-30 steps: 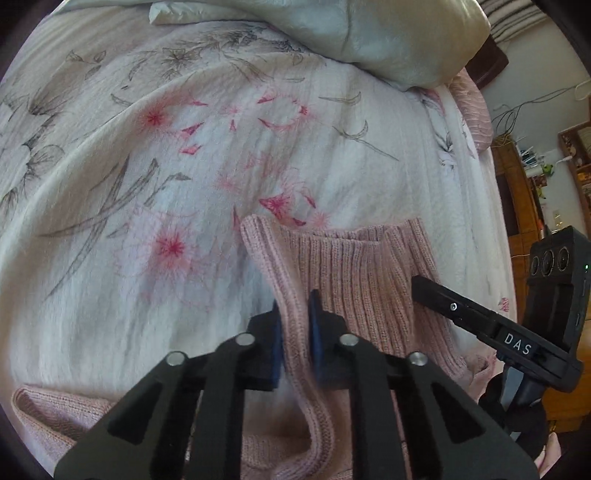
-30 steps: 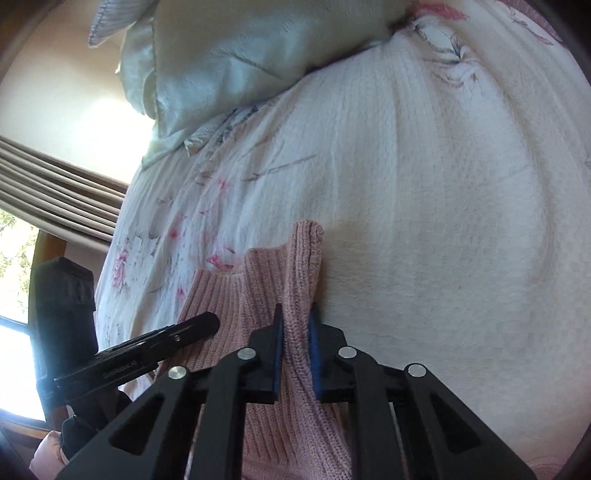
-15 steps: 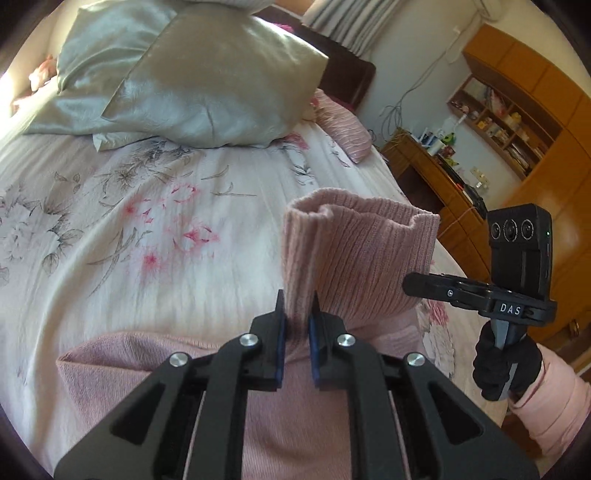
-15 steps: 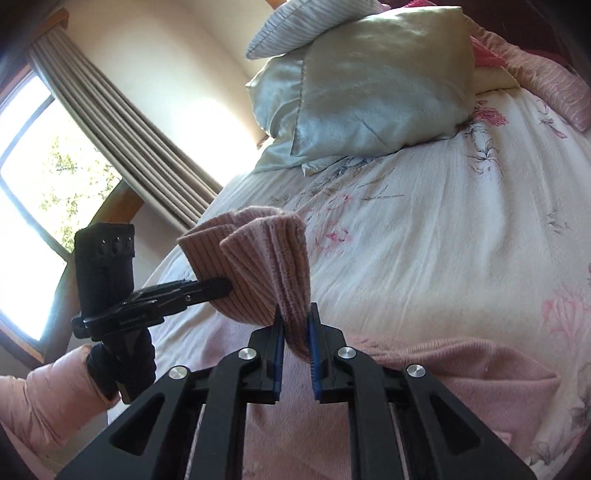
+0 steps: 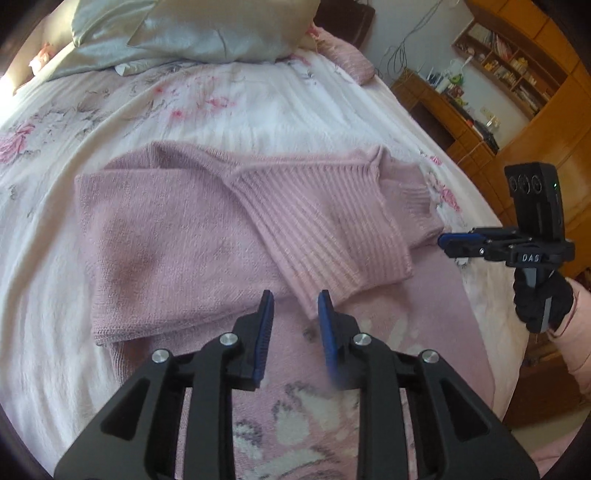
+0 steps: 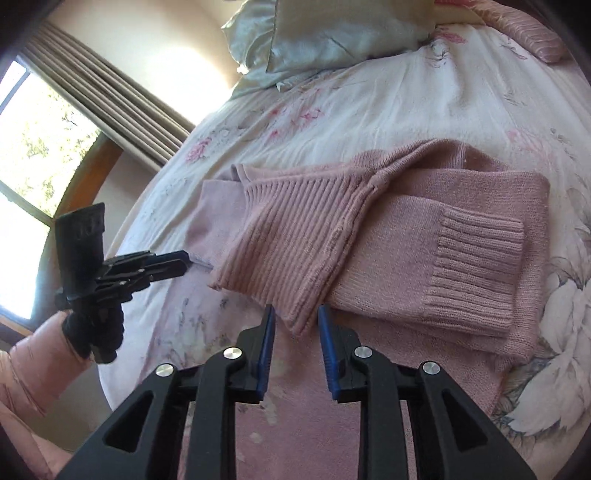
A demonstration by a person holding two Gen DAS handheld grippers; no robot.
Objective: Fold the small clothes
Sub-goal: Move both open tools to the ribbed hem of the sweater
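Both my tools are empty. My left gripper [image 5: 295,310] has its blue pads [image 5: 265,325] spread a moderate gap apart with nothing between them; the ribbed band's corner lies just ahead at 12 o'clock, apart from either pad. My right gripper [image 6: 295,325] is parted about the same; the near edge of the ribbed band [image 6: 291,258] dips toward the gap between its pads, but neither pad presses it, so I judge no grip.

The pink knit sweater [image 5: 166,240] lies on the floral bedspread [image 5: 258,107], centre of the left view, spreading from 9 o'clock to 2 o'clock. The ribbed band is laid diagonally across the body, running from about 12 o'clock down to the gripper tips. In the right view a sleeve with a ribbed cuff [image 6: 476,273] lies folded across the body at 2 o'clock.

Judgement: the band sits flat over the body because that fold has been placed; open jaws fit a release. The two tools sit at opposite ends of the band's near edge, which would suit laying it evenly.

Pale satin pillows [image 5: 207,29] at 12 o'clock, well apart from the sweater. A further pink floral fabric [image 5: 303,424] lies under my left tool; whether it belongs to the sweater I cannot tell
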